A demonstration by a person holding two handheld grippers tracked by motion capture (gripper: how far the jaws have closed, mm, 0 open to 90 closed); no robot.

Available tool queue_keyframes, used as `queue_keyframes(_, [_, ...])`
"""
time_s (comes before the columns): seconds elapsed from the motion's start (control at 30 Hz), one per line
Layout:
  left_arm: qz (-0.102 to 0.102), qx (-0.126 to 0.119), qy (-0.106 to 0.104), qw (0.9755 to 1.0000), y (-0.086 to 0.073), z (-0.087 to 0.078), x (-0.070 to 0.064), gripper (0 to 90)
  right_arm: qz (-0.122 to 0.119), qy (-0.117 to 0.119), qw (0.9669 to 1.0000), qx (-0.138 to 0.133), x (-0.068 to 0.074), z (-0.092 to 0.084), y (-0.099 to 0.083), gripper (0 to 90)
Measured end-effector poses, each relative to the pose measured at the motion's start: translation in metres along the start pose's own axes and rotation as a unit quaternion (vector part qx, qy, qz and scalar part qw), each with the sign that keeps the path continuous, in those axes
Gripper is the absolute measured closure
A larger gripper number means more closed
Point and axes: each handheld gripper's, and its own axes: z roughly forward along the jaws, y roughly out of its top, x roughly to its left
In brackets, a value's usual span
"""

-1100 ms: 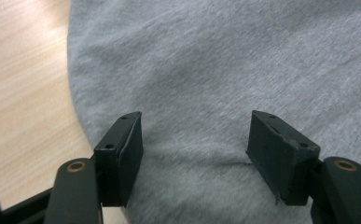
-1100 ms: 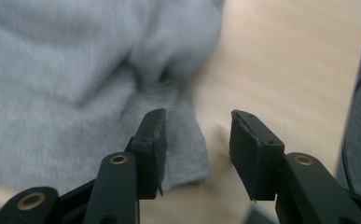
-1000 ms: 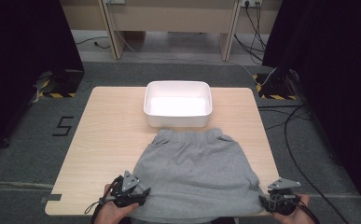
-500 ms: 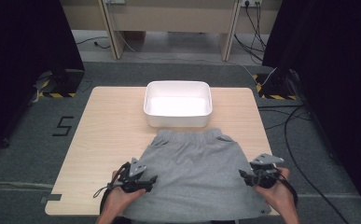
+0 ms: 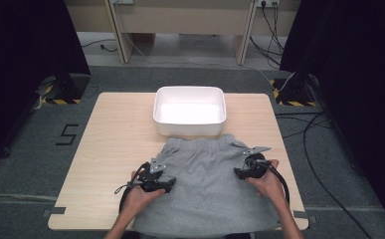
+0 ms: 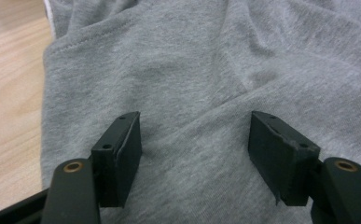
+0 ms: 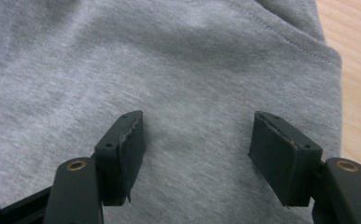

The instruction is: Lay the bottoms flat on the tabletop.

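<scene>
I see grey floor around one wooden worktop. One grey garment covers its near middle, overhanging the near edge; one white tub touches its far hem. Left hand-held gripper: jaws apart. Right hand-held gripper: jaws just opened, nothing clamped.

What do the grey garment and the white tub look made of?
Grey garment: soft heathered cotton-type jersey knit, matte, judging by the fine fuzzy weave, stitched hem and soft creases. White tub: probably moulded plastic, smooth with a slight sheen and rounded corners.
</scene>
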Motion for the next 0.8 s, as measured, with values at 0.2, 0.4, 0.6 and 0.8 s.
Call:
queue_keyframes(0.2, [-0.001, 0.002, -0.002, 1.0, 0.0038, 0.0036, 0.0039, 33.8, 0.01, -0.006, 0.9998, -0.016, -0.0011, 0.0034, 0.0, 35.4])
queue_keyframes(0.4, [0.001, -0.002, -0.001, 1.0, 0.0038, 0.0042, 0.007, 33.8, 0.014, -0.012, 0.9996, -0.023, -0.0006, 0.0049, 0.0002, 35.4])
queue_keyframes(0.6, [0.003, -0.005, -0.002, 1.0, 0.0031, 0.0041, 0.0077, 33.8, 0.013, -0.016, 0.9994, -0.027, 0.0003, 0.0046, -0.0008, 35.3])
queue_keyframes(0.8, [0.0, -0.006, -0.004, 1.0, 0.0025, 0.0036, 0.0077, 33.7, 0.027, -0.013, 0.999, -0.033, 0.0003, 0.0008, -0.0014, 35.9])
